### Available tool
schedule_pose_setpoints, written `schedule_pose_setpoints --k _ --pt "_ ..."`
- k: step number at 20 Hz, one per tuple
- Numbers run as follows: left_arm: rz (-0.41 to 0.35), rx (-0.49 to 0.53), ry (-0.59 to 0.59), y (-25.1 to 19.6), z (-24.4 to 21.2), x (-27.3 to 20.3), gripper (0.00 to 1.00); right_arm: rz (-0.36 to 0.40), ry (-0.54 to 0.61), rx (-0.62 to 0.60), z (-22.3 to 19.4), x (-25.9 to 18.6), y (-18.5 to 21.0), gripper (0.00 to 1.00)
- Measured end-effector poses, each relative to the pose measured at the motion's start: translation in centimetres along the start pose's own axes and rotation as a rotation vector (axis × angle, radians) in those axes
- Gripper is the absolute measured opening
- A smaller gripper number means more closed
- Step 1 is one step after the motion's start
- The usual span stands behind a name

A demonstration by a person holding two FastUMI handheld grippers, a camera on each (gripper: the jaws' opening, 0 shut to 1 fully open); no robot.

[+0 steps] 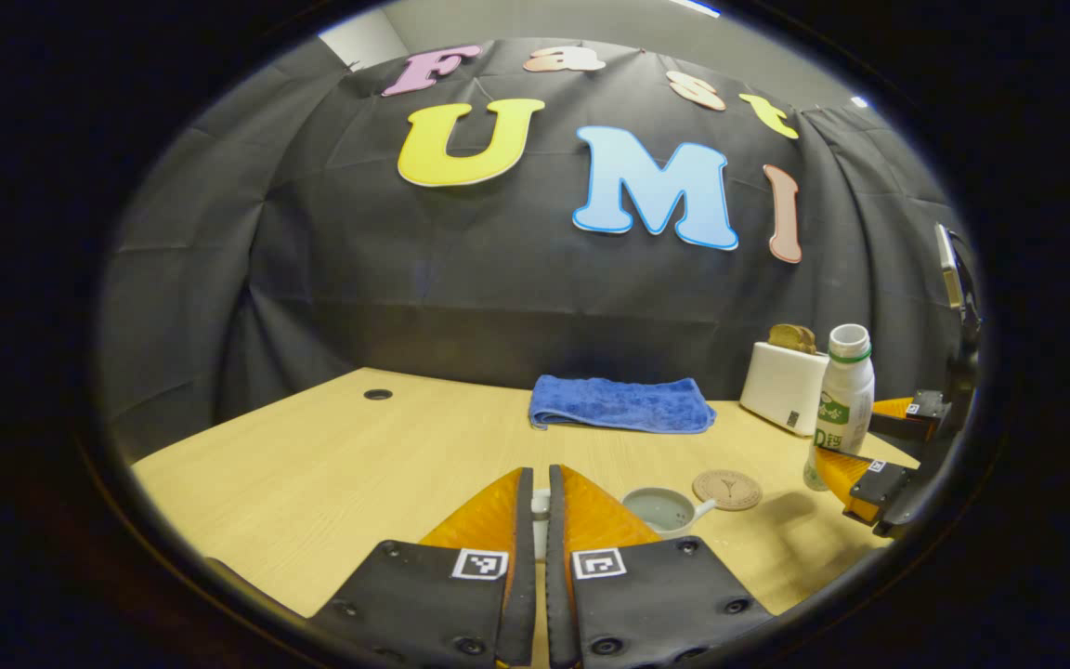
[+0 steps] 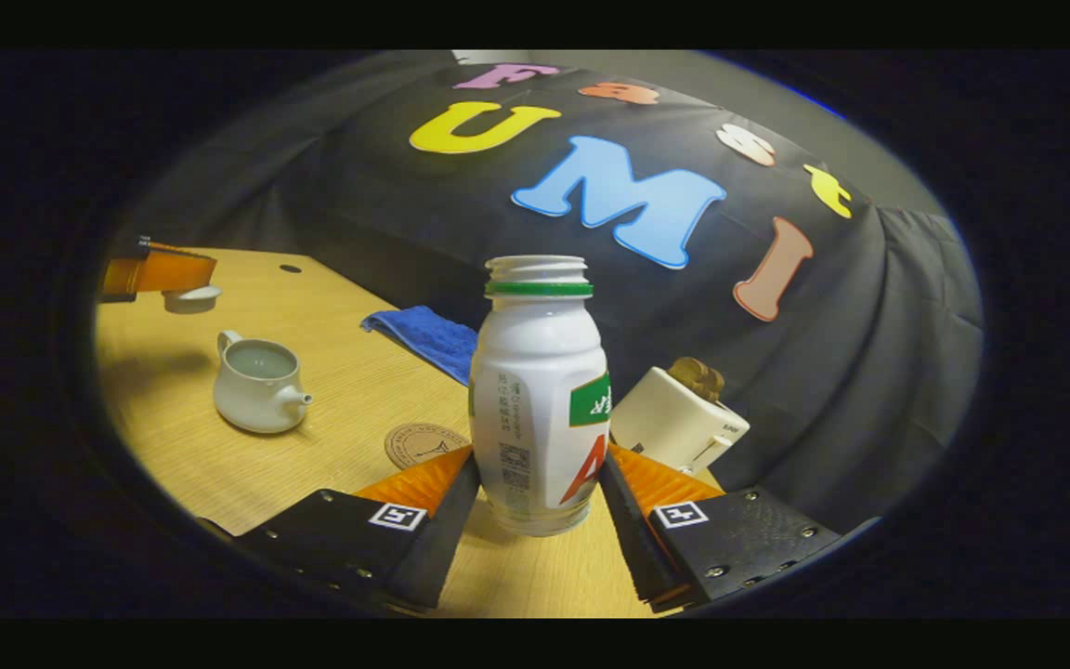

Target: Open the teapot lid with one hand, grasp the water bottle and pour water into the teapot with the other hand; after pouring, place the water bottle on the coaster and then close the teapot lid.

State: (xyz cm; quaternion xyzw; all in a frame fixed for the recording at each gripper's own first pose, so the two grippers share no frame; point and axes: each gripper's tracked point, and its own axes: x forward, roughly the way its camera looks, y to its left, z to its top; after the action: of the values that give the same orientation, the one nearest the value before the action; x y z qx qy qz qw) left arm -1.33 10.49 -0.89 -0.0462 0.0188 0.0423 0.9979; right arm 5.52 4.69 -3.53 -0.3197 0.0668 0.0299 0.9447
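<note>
A white teapot (image 2: 256, 376) stands open on the wooden table (image 2: 340, 400), with liquid showing inside. My left gripper (image 1: 540, 476) is shut on the small white teapot lid (image 1: 540, 520), held up and to the left of the teapot (image 1: 660, 509). In the right gripper view the lid (image 2: 191, 298) hangs under the left gripper (image 2: 163, 271). An uncapped white water bottle (image 2: 540, 372) stands upright between my right gripper's fingers (image 2: 538, 462), which press on both its sides low down. A round cork coaster (image 2: 424, 443) lies between teapot and bottle.
A folded blue towel (image 1: 621, 404) lies at the back of the table (image 1: 331, 465). A white toaster (image 1: 784, 385) with bread in it stands behind the bottle (image 1: 843, 400), near the right edge. A small cable hole (image 1: 377, 394) is at the far left.
</note>
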Motion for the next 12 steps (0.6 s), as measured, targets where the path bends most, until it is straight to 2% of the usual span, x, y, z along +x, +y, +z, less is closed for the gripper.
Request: schedule_pose_setpoints --k 9,10,12 --pt "0.026 -0.010 0.012 2.2 -0.8 -0.5 0.12 -0.047 -0.028 -0.426 2.1 1.0 2.1 0.75" --pt "0.027 -0.011 0.014 2.3 -0.8 -0.5 0.15 -0.053 -0.032 -0.474 2.2 0.9 2.2 0.74" --pt "0.028 -0.014 0.018 2.6 -1.0 -0.6 0.15 -0.059 -0.041 -0.561 2.3 0.9 2.6 0.75"
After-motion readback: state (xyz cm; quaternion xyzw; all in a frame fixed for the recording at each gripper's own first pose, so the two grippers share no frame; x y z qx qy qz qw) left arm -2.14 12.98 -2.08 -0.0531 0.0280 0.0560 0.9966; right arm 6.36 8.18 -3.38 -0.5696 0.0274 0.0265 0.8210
